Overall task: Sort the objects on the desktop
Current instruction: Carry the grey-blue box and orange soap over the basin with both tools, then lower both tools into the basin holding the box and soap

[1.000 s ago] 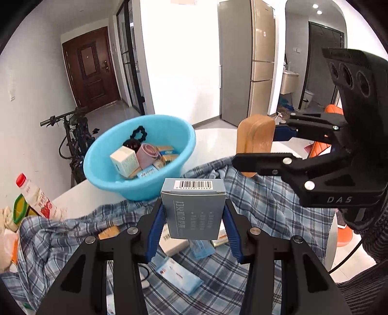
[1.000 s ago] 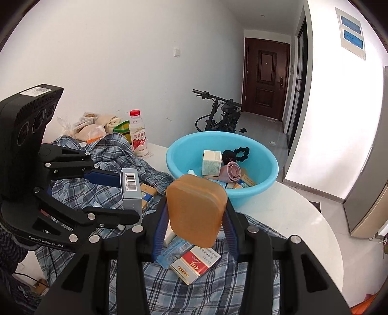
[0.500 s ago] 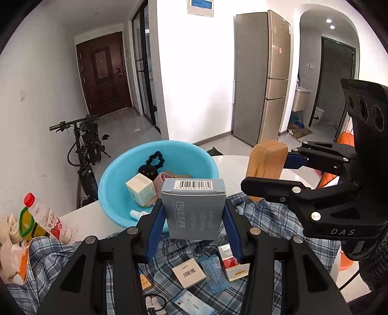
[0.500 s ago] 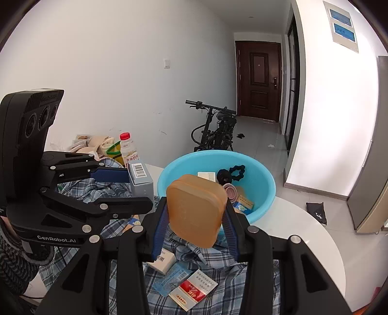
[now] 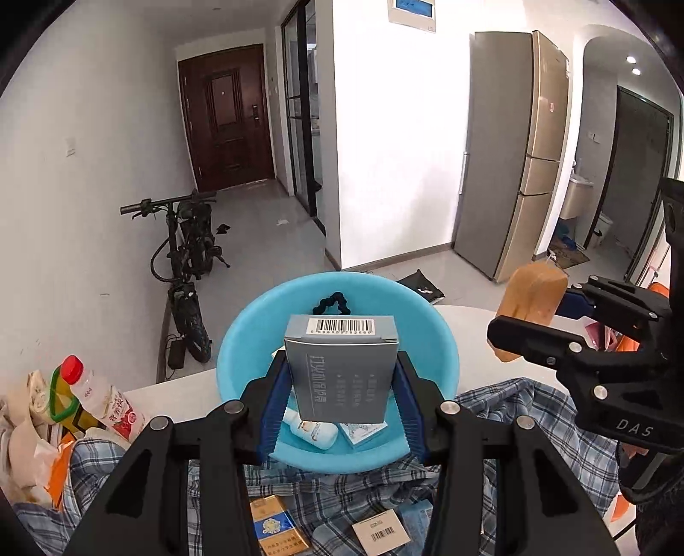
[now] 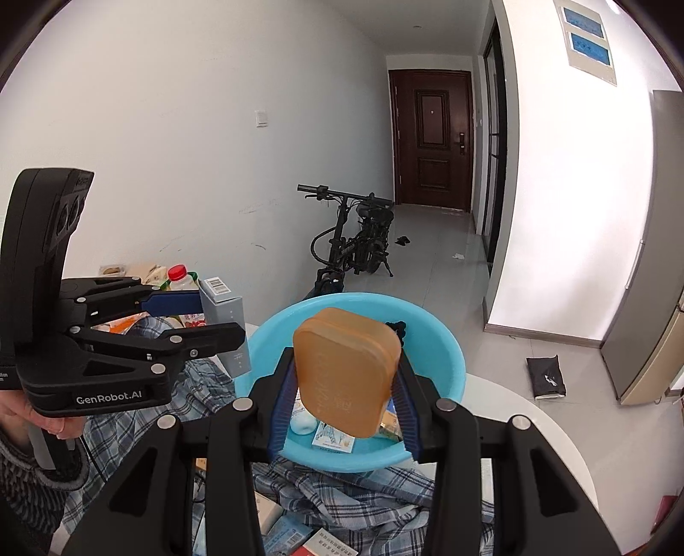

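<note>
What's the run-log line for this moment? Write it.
left tongs: shut on grey box | right tongs: shut on orange case | both: above blue basin

A black electric bike [image 5: 184, 273] stands parked by the white wall, with a dark brown door [image 5: 226, 115] at the far end of the hallway. A tall beige fridge [image 5: 517, 171] stands to the right, beside an arched doorway [image 5: 632, 179]. A flat black bag [image 6: 545, 376] lies on the grey tiled floor [image 6: 449, 256]. High on the wall hang two blue panels [image 6: 588, 36], and a white light switch [image 6: 261, 118] sits on the left-hand wall.
</note>
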